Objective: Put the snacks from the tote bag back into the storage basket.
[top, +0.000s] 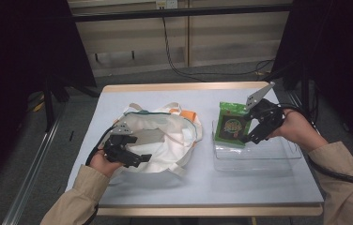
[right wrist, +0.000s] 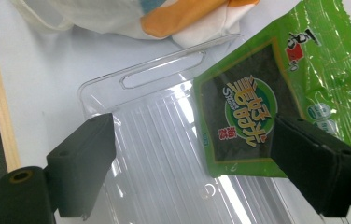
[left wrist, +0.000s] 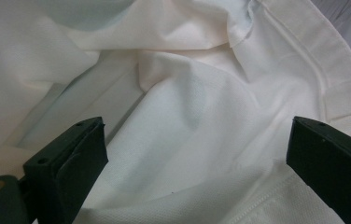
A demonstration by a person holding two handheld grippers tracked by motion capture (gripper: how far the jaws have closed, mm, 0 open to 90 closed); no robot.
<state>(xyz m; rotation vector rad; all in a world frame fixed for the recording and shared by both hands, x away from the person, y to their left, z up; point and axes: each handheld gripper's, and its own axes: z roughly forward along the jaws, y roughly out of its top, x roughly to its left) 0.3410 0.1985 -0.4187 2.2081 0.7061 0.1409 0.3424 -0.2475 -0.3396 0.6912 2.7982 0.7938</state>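
High view first: white tote bag (top: 158, 136) lying slumped at the left-centre of the pale surface (top: 203, 187), mouth gaping toward the right, an orange patch at its far rim. Left hand-held gripper (top: 134, 150) resting on the bag's near-left edge, jaws spread over the cloth. Green snack packet (top: 231, 124) standing tilted at the left end of a clear plastic tray (top: 259, 157), right of the bag and just apart from it. Right hand-held gripper (top: 252, 133) poised at the packet's right edge.

Left gripper view: folds of white fabric (left wrist: 197, 116) between and beyond two black jaws set wide apart, nothing pinched (cloth merely lying under them); a stitched hem running up the right side.

Right gripper view: packet (right wrist: 276, 93) leaning over the ribbed tray (right wrist: 164, 154), its lower right corner just behind the right-hand jaw, the left-hand jaw well off to the other side over bare plastic. Jaws parted, not yet clamped on anything.

Likely trouble from here: closing with the packet so far to one side could catch only a corner of the slick film, letting it slip or swing on lifting. Also, with the bag's rim unheld, the mouth may sag shut, so the packet could snag on the hem or land outside.
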